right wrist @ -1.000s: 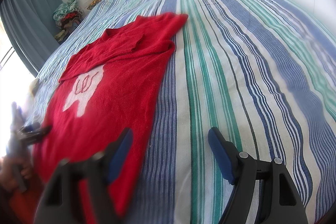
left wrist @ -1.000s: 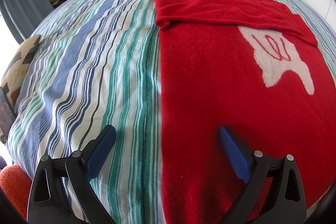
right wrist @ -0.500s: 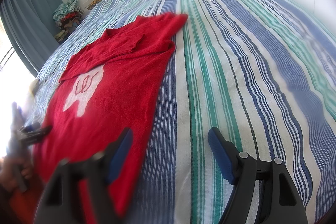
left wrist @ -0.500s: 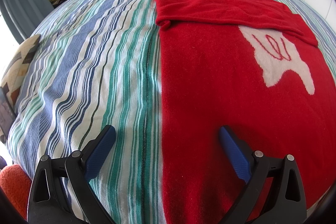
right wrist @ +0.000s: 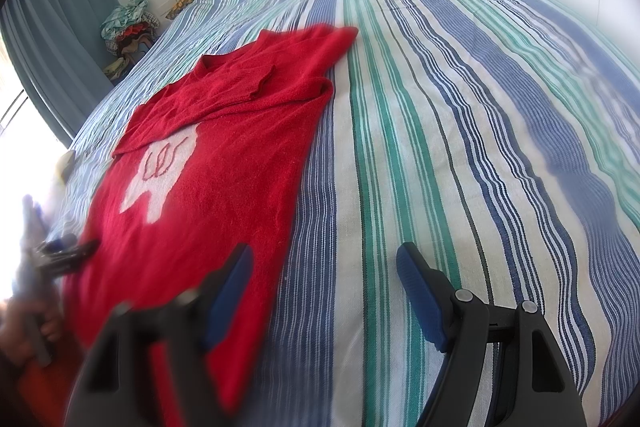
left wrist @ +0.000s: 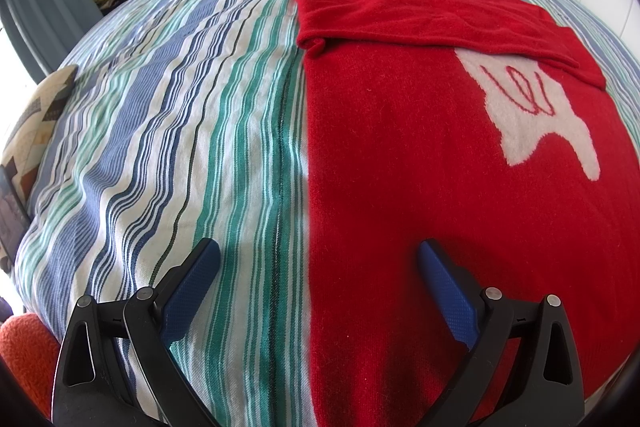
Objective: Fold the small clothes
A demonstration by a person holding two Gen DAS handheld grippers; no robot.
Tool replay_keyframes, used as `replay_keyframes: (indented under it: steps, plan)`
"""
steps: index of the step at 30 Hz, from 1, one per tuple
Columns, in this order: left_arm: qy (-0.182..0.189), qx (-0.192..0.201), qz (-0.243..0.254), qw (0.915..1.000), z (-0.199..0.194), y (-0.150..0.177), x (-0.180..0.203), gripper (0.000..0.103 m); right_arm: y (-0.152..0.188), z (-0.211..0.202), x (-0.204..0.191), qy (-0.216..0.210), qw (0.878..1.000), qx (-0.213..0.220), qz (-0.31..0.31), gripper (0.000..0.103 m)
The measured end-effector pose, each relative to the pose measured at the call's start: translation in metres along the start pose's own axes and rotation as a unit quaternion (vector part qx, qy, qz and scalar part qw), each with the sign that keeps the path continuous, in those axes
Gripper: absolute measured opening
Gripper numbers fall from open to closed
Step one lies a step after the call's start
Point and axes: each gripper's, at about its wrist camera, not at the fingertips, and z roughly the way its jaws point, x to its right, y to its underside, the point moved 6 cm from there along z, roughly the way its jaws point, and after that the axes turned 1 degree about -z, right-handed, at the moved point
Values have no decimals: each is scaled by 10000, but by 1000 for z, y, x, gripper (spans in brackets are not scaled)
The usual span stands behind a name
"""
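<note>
Lying flat on the bed (right wrist: pixel 460 131) near its foot edge, the sweater (left wrist: pixel 420 155) looks soft, light and limp, so we would pinch its hem corners. Both left tongs (left wrist: pixel 316 267) and right tongs (right wrist: pixel 324 267) stand apart, empty.

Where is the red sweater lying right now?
The red sweater lies flat on the striped bedspread, right of centre in the left wrist view, between both open grippers.

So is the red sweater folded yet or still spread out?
Partly folded. The sweater lies flat on the bed with both sleeves folded across its chest; the body is still full length.
</note>
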Motion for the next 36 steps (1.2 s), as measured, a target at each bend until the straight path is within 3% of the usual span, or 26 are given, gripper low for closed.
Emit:
replay_keyframes:
  steps: [36]
  plan:
    - [12, -5, -23, 10000, 0, 2, -2, 100, 1, -2, 2, 6, 10000, 37, 49, 74]
